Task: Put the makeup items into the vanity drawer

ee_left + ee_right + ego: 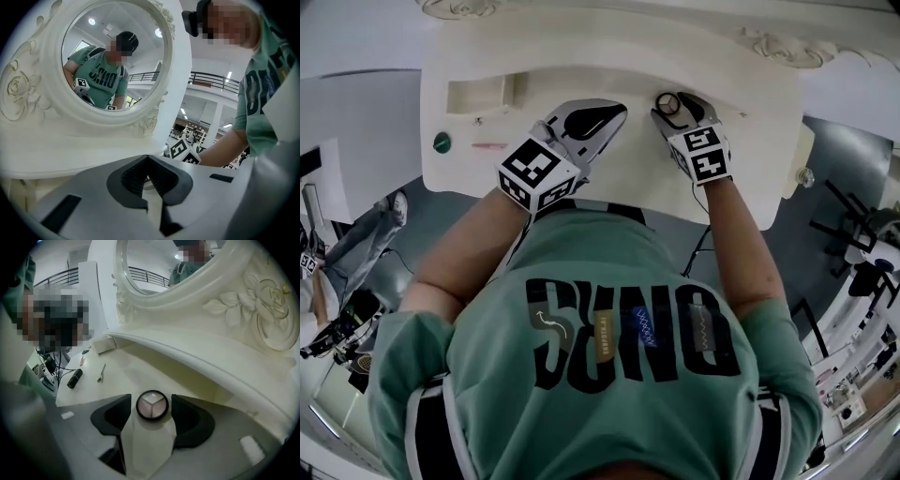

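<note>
The right gripper (151,408) is spread wide around a round eyeshadow compact (152,405) on the vanity top (122,376), untouched; the left gripper (148,161) is closed, empty.

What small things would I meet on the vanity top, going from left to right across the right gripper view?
black tube → thin metal clip → round eyeshadow compact

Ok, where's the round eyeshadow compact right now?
In the right gripper view the eyeshadow compact lies on the vanity top, near the picture's centre, between the open jaws of the right gripper.
</note>
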Demonstrator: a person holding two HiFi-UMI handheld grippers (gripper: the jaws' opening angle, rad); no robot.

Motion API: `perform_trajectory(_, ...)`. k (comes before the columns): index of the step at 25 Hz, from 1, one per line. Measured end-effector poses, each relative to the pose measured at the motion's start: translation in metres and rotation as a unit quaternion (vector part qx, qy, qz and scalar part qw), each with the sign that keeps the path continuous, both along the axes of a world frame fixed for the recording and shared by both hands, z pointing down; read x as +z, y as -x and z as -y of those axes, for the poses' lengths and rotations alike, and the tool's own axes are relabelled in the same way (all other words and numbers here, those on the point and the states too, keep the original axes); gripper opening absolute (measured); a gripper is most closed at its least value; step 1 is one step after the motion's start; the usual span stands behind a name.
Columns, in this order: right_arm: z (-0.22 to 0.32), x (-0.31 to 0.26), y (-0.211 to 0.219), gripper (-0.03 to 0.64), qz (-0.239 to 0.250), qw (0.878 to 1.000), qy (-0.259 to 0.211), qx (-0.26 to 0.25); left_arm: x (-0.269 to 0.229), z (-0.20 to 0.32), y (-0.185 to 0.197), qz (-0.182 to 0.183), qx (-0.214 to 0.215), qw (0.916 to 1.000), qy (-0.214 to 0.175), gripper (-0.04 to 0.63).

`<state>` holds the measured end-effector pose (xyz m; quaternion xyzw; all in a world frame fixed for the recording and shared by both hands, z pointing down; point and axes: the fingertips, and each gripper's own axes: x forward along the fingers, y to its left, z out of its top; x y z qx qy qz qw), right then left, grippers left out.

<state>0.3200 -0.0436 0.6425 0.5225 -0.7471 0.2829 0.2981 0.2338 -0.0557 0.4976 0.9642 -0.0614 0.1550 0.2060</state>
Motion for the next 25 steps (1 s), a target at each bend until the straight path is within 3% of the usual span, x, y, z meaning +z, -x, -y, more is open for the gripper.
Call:
perform_trajectory(9, -0.004, 0.002, -0.004, 0.224, 0.013, 1.000, 0.008, -0.013, -0.009, -0.001, 0.007, -0.003, -0.007, 0.9999, 0.010, 0.003)
perform_trajectory(16, -0.014, -0.128, 0.010, 0.224, 0.025, 0.995, -0.088, -0.033, -0.082, 0.006, 0.028, -0.033, -0.026, 0.9985, -0.034, 0.003)
perform_trajectory(25, -0.030, -0.286, 0.020, 0.224, 0.019, 0.981, -0.186, -0.058, -0.190, 0.019, 0.068, -0.089, -0.058, 0.9902, -0.090, 0.003)
